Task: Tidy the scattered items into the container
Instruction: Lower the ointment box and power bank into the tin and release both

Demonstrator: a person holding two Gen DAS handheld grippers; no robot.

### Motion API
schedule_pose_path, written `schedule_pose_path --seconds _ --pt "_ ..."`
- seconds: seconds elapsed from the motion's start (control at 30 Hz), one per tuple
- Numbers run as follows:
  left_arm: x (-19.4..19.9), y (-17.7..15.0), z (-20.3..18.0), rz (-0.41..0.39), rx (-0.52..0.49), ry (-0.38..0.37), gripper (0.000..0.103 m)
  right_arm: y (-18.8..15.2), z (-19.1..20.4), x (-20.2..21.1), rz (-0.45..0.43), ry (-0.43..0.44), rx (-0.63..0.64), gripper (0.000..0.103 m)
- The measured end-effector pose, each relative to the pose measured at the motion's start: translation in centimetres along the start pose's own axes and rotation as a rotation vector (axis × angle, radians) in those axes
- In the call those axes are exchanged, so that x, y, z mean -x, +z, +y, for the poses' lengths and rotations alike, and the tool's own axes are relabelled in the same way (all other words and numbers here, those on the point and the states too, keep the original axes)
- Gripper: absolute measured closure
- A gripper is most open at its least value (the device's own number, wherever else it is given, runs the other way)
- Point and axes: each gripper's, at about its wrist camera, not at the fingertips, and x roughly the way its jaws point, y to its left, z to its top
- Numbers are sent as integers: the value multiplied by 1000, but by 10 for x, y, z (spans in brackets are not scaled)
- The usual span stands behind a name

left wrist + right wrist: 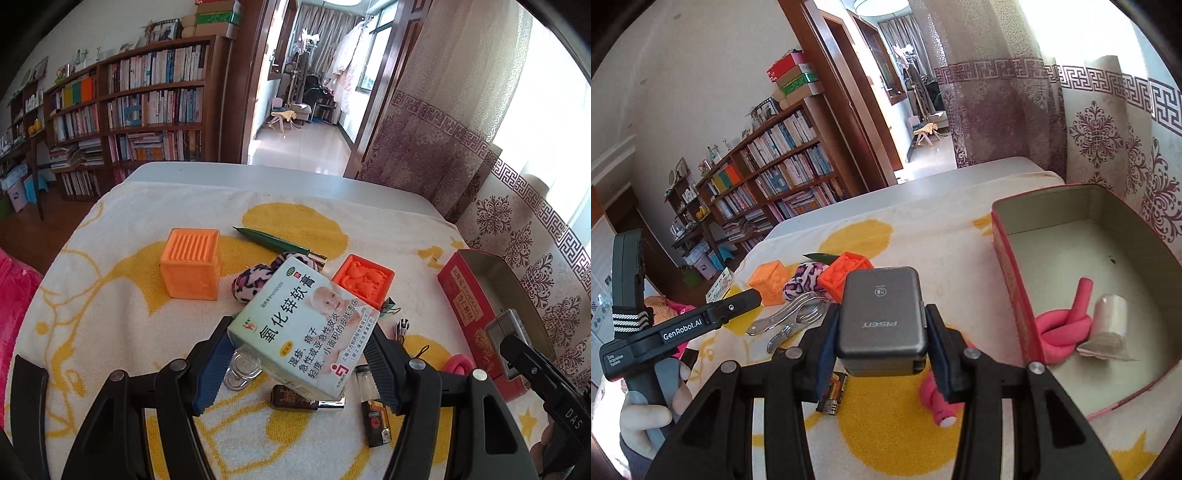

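Note:
My left gripper (299, 362) is shut on a white ointment box (303, 332) and holds it above the towel. My right gripper (881, 345) is shut on a grey power bank (881, 317), just left of the red tin container (1012, 266). The tin holds a pink knotted rope (1067, 325) and a white roll (1108, 314). In the left wrist view the tin (469, 295) is at the right, with the right gripper (506, 347) and the power bank beside it. Two orange blocks (192, 262) (364, 278), a green pen (273, 242) and a leopard scrunchie (251, 282) lie behind the box.
A yellow-and-white towel (110, 295) covers the table. A padlock (240, 373), small bottles (295, 400), a lighter (376, 424), nail clippers (786, 321) and a second pink rope (938, 402) lie on it. Curtains (1108, 129) hang behind the tin.

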Motion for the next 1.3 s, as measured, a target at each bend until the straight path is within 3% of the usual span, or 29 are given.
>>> schedule_pose_path --seconds 0.3,0.57,0.77,1.03,1.1,1.17,1.23,1.3 --pt "-8 1 -77 24 -123 -67 34 9 -73 52 -134 -162 -90 56" --pt "-9 7 -149 23 -229 -149 34 9 -119 67 -193 -321 -140 56" --pt "-17 15 -202 20 -300 -203 34 4 -131 61 -184 -356 -139 56" --pt "-35 29 -247 23 -323 -265 34 1 -131 56 -180 -387 -122 55" --pt "-43 31 -258 42 -332 -294 25 0 -133 59 -199 -410 -133 50" --pt "-51 32 -265 77 -324 -322 8 -1 -135 66 -238 -422 -147 34" --pt "-57 31 -266 95 -299 -332 7 -2 -136 73 -276 -450 -158 24" --pt "-62 28 -265 111 -295 -322 7 -2 -137 76 -290 -460 -166 24"
